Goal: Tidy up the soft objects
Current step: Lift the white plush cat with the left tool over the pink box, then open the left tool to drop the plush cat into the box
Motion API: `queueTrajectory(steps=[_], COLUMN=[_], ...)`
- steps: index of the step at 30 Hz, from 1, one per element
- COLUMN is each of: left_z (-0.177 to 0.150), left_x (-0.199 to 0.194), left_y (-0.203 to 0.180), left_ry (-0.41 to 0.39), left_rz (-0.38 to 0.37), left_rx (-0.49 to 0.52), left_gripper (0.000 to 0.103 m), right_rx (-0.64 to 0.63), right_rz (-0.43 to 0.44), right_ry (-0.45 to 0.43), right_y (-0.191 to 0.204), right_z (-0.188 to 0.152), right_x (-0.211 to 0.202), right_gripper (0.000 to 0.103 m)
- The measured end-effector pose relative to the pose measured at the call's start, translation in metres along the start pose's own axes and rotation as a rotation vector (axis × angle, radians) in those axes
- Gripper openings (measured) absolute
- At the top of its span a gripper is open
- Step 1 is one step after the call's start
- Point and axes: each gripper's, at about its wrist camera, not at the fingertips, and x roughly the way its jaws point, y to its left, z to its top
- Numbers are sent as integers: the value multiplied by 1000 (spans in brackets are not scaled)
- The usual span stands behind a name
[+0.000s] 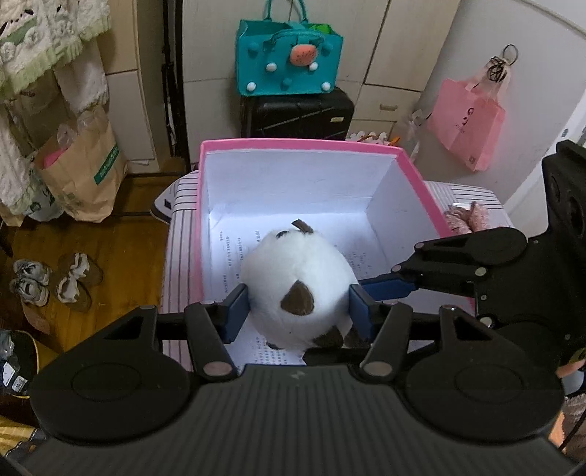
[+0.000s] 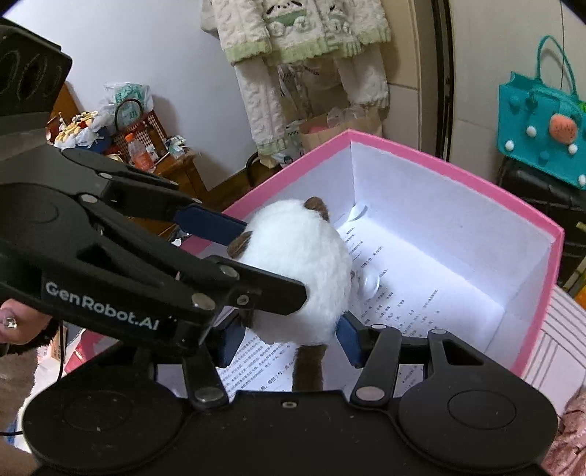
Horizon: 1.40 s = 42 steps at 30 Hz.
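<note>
Two grippers share one load: your left gripper and your right gripper both clamp the plush toy, blue pads pressed into its fur on either side.

Writing: "GenRobot.AI" in white on the black arm of the left gripper, read from the right wrist view. Printed sheets line the box floor, rows of small characters, too fine to read. Green label on the brown paper bag, also unreadable.

Toy: round, white, fluffy, with dark brown patches, one triangular patch on top facing the left camera, a brown tail or limb hanging toward the right camera. It sits low inside the pink box, just over the printed sheets; you cannot tell whether it touches them.

Box: pink rim and outside, white inner walls, open top, standing on a striped surface.

Around: teal felt bag on a black suitcase behind the box, pink shopping bag hanging on the wall at right, pink knitted item just beside the box, shoes on the wooden floor at left, fleecy garments hanging. A hand shows at the left edge of the right wrist view.

The left gripper's arm crosses in front of the toy in the right camera.
</note>
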Motion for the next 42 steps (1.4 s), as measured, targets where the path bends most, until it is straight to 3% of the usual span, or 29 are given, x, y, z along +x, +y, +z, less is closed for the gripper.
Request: queueTrajectory(steps=[9,12,14,16,21,35,42], left_z=[10,10,10,10,11,-19,-31], left_x=[9,9,8,10,14,-44,-68], left_y=[2,4,4,2,6,-8,-25], left_ry=[34,28,23,23,18,-94,-105], left_rz=[31,36,23,2,6,39,44], left_rx=[65,62,64,74,25,57,96], left_gripper=[54,53,50,45,44,52,54], right_rx=[-114,-119,-67,-11,61,10,-22], right_rz=[-32,-23,-5,15,62,-26,-66], right_ry=[67,88,102,120,129,-24,-60], right_y=[5,5,-1,-7,-16,12,29], right_z=[10,11,11,13,11,-14,-22], right_x=[11,13,16,21,22,-50,-84], right_gripper=[66,52,33,28,28,33,35])
